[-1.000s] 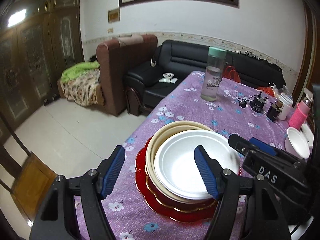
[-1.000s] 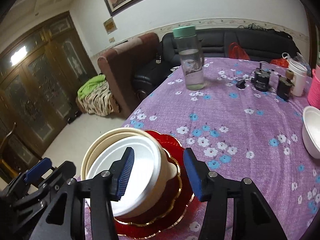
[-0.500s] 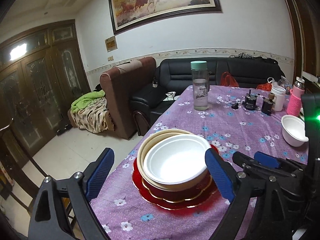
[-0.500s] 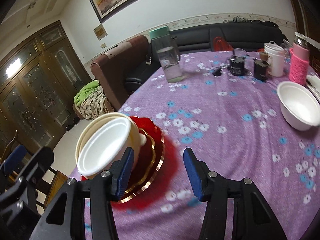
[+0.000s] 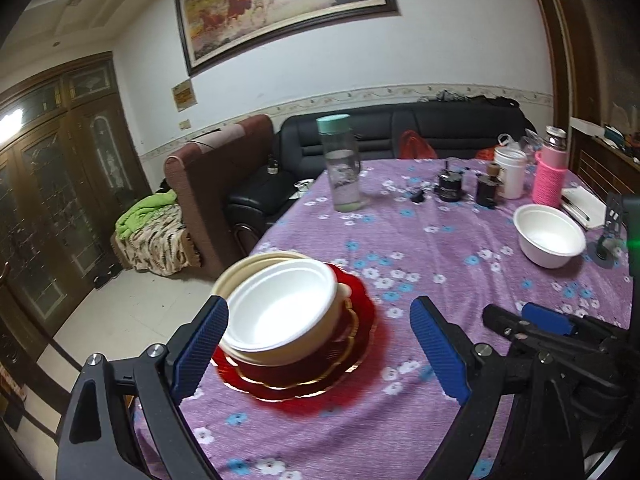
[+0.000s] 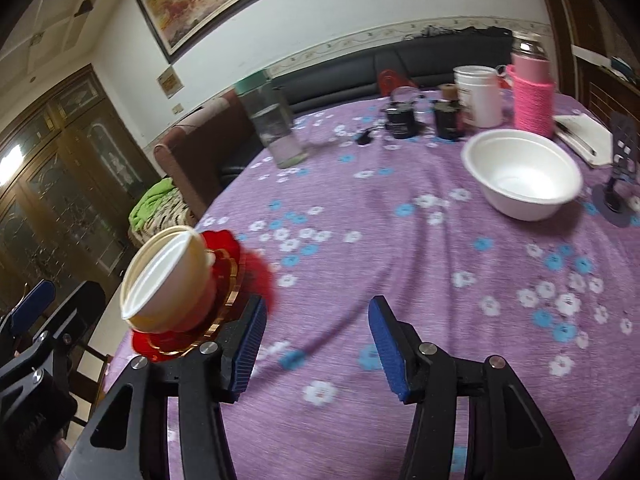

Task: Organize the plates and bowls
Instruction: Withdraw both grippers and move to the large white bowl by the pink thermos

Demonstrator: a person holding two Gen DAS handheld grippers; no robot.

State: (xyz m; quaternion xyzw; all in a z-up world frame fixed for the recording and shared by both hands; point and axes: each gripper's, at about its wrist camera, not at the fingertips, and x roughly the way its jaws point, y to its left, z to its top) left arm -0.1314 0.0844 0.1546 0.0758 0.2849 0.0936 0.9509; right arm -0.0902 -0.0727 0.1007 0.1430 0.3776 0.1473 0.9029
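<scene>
A stack stands near the table's left edge: a white bowl (image 5: 280, 312) inside a cream bowl (image 5: 320, 344) on red gold-rimmed plates (image 5: 352, 360). It also shows at the left of the right wrist view (image 6: 168, 276). A second white bowl (image 5: 550, 236) sits alone at the right, nearer in the right wrist view (image 6: 520, 172). My left gripper (image 5: 320, 352) is open and empty, just in front of the stack. My right gripper (image 6: 316, 348) is open and empty above bare cloth, between the stack and the lone bowl.
The table has a purple flowered cloth (image 5: 440, 248). At the back stand a clear bottle with a green cap (image 5: 342, 164), small dark jars (image 5: 450, 186), a white cup (image 5: 510, 172) and a pink-sleeved flask (image 5: 554, 172). A phone stand (image 6: 620, 168) is at the far right.
Both grippers have drawn back from the stack and turned right. The stack has shifted left in both views and the lone white bowl has come further into view.
</scene>
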